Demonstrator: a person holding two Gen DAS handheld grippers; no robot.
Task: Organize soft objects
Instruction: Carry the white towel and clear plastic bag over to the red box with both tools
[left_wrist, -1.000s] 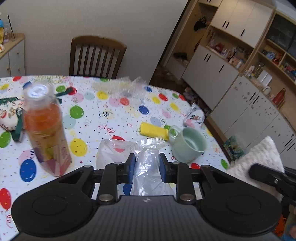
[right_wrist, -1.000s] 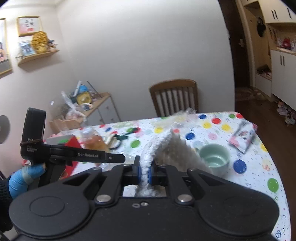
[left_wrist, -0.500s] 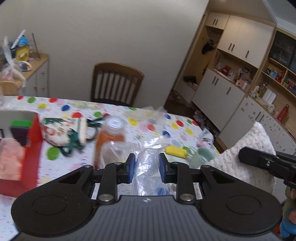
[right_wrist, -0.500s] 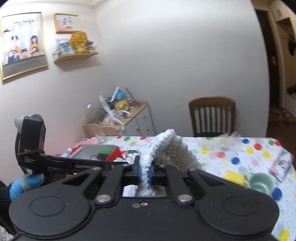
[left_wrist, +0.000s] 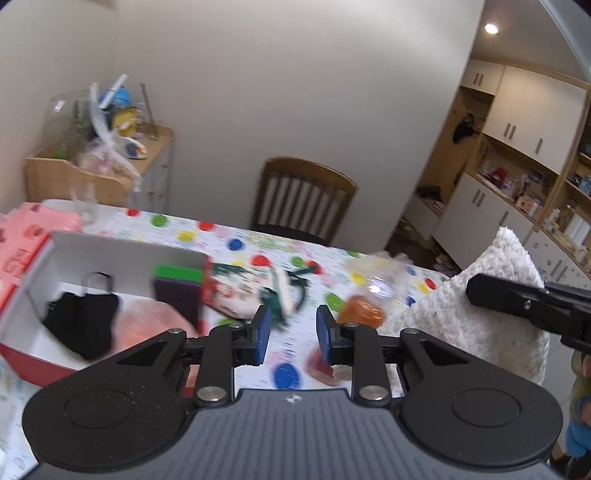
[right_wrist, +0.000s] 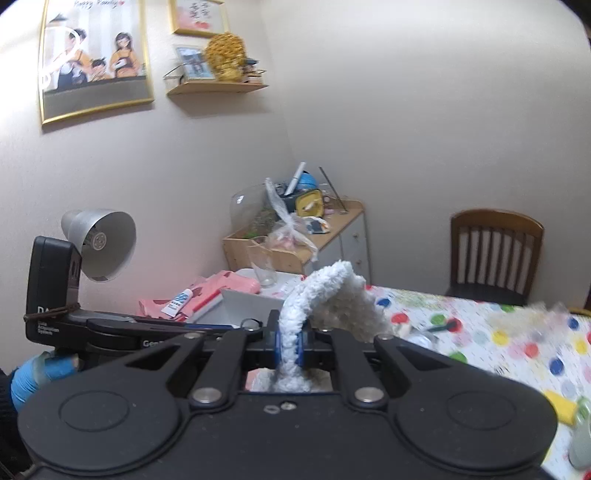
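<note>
Both of our grippers have swung left across the table (left_wrist: 221, 236) since a second ago: the mug and yellow item that sat ahead of the left gripper (left_wrist: 291, 334) now lie far off to the right, and the red box (left_wrist: 33, 354) has come into the left wrist view. The clear plastic bag that filled our left jaws in both earlier pictures no longer shows there; the blue pads stand slightly apart with only tablecloth seen between them, though motion blur makes it hard to be sure nothing thin remains.

Our right gripper (right_wrist: 290, 349) is clamped tight on a fluffy white cloth (right_wrist: 332, 295), which arches up and drapes forward. From the left wrist, this cloth (left_wrist: 480, 295) hangs to the right of the box, beyond a blurred orange bottle (left_wrist: 360, 314).

Inside the box, against its white lining, lie a black strapped item (left_wrist: 83, 317), a pink bundle (left_wrist: 147, 321) and a dark block with a green top (left_wrist: 177, 284). Just right of the box sits a smeared red, white and green item (left_wrist: 240, 291), too blurred to name. The box's near edge is cut off by our gripper body.
</note>
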